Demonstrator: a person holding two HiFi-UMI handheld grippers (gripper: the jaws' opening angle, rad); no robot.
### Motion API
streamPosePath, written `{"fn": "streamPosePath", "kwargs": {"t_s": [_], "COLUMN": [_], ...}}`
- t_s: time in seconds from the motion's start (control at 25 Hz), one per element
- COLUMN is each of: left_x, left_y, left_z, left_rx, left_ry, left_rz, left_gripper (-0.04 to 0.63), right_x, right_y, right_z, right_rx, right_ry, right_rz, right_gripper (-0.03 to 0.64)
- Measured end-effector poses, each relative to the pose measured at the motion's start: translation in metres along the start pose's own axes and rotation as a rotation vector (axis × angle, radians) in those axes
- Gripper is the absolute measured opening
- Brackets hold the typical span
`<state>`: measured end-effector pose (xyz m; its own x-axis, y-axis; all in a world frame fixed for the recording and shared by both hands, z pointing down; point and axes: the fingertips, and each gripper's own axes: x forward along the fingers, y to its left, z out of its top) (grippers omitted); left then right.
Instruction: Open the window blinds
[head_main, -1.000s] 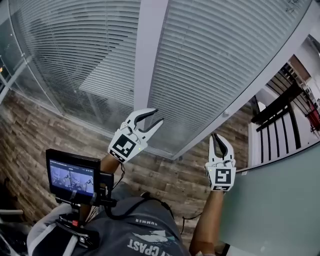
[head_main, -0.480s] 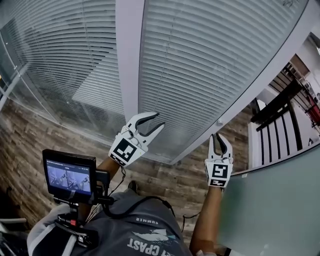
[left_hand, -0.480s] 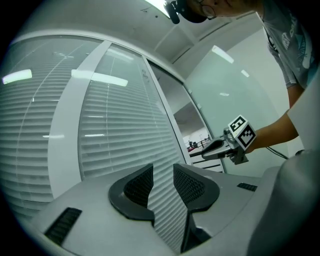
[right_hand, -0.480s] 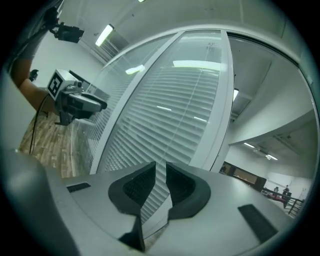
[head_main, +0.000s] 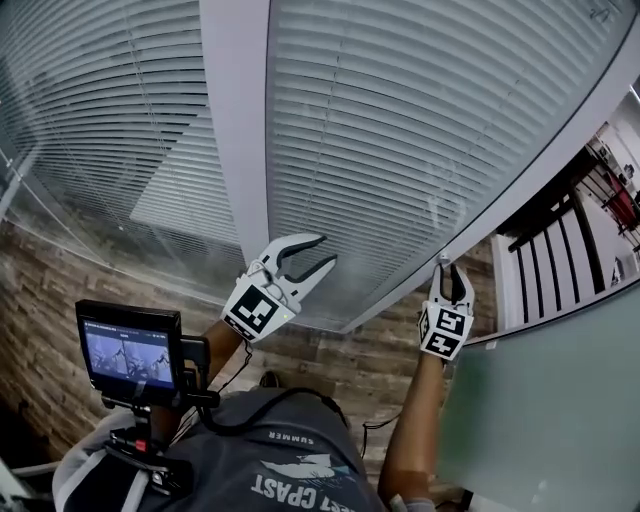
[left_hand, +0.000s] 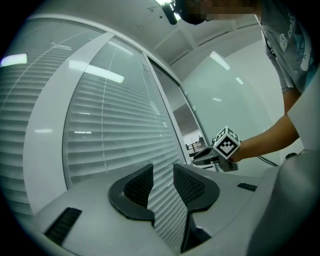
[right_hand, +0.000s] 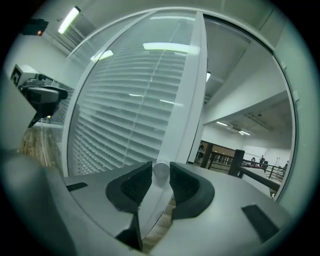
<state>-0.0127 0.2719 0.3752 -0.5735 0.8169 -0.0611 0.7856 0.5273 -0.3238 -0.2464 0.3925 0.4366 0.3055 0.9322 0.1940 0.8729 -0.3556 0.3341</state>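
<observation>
Your right gripper (head_main: 447, 268) has swung in from beside the glass panel to the slanted frame post (head_main: 560, 150) at the right edge of the blinds (head_main: 400, 130). Its fingers (right_hand: 132, 185), pressed together a second ago, have just been opening. Your left gripper (head_main: 325, 250) has drifted right of the central upright (head_main: 235, 130).

Nearest you, the monitor (head_main: 130, 355) on your chest rig is lit. Just past it, the left gripper points level at the blinds; its fingers (left_hand: 137, 186) stand apart with nothing between them, only slats showing through the gap.

Farther right, the right gripper's fingers are partly open, and a small white knob (right_hand: 161, 170) on the post stands between their tips. You cannot tell whether the pads touch it.

The white slats hang behind the glass, filling the pane between upright and post. Beyond the post a dark railing (right_hand: 250, 167) shows.
</observation>
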Motion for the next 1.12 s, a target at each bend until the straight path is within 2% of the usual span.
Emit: {"fn": "streamPosePath", "kwargs": {"t_s": [0.12,0.36,0.6,0.72,0.88,1.12], "left_x": [0.004,0.009,0.021,0.028,0.025,0.014], "left_y": [0.005,-0.007,-0.01,-0.024,-0.026,-0.037], "left_z": [0.006,-0.005,-0.006,-0.009,-0.019,-0.021], "left_rx": [0.006,-0.005,-0.017,-0.036,-0.046,-0.02], "left_ry": [-0.007,-0.012,-0.011,-0.014,-0.004,-0.008], "left_rz": [-0.015,-0.025,-0.017,-0.038,-0.036,-0.008], "left_gripper": [0.132,0.132,0.132,0.132,0.132,0.132], "right_x": [0.008,0.019,0.027,0.018,0.016,0.009], "right_y": [-0.005,0.0,0.003,-0.005,-0.002,0.007], "right_z": [0.003,-0.018,-0.017,-0.023,-0.03,-0.04], "right_rx": [0.054,0.118,0.116,0.111,0.056,-0.155], "right_ry": [0.003,0.018,0.017,0.029,0.04,0.055], "right_rz": [-0.028,-0.012,-0.016,-0.03,-0.041,-0.039], "right_gripper": [0.072,0.091,0.091,0.091,0.091,0.094]}}
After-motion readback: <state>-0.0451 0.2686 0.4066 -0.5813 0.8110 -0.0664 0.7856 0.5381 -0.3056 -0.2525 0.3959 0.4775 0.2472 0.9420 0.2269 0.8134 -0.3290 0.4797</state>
